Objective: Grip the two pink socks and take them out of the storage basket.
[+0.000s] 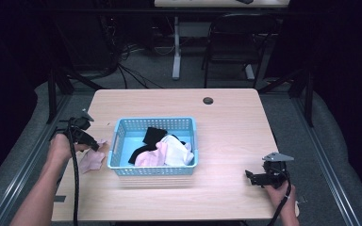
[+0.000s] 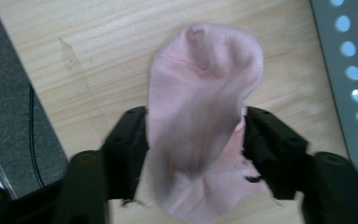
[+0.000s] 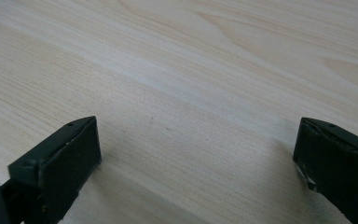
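The left gripper has its 2 jaws parted around a soft pink sock, which lies limp on the wooden table just left of the perforated blue basket, likely being sorted out of it. The right gripper rests open over bare wood, idle

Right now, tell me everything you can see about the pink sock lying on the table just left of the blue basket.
The pink sock is soft, knit-looking fabric, limp and rumpled. It lies flat on the wooden table, outside the blue basket and beside its left wall. The left gripper is over it with a black jaw on each side of the sock and the fabric between them. Whether they pinch it cannot be told.
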The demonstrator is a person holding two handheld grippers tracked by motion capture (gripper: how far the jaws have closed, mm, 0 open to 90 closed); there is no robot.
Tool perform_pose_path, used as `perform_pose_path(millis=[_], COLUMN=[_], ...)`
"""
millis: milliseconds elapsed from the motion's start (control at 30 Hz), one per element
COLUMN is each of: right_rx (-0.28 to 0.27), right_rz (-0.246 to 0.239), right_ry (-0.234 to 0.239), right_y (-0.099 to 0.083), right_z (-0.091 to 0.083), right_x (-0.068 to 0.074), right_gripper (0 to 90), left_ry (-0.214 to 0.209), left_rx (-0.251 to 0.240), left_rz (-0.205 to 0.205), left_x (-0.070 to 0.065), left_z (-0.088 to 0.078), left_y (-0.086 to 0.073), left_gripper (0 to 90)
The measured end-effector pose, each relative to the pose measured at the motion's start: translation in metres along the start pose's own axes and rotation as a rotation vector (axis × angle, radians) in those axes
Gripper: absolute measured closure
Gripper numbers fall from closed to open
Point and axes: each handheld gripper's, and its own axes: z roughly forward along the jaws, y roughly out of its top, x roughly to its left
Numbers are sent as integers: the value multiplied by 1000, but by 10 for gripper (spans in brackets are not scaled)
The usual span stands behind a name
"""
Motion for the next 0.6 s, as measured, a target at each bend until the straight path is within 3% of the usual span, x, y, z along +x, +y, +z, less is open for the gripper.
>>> perform_pose_path(millis=[133, 300, 400, 600], right_rx=[1, -1, 0, 0], right_rz=[1, 2, 2, 2], right_ry=[-5, -3, -3, -3], right_y=[0, 0, 0, 0], right_z=[0, 0, 0, 0], right_x=[0, 0, 0, 0], right_gripper=[2, 3, 3, 3], left_ry=[0, 0, -9, -11], left_rx=[-48, -116, -145, -170], left_rz=[10, 52, 89, 172], left_x=[0, -10, -25, -55], left_z=[-24, -56, -68, -73], left_y=[-4, -7, -5, 3], left_gripper=[172, 79, 36, 0])
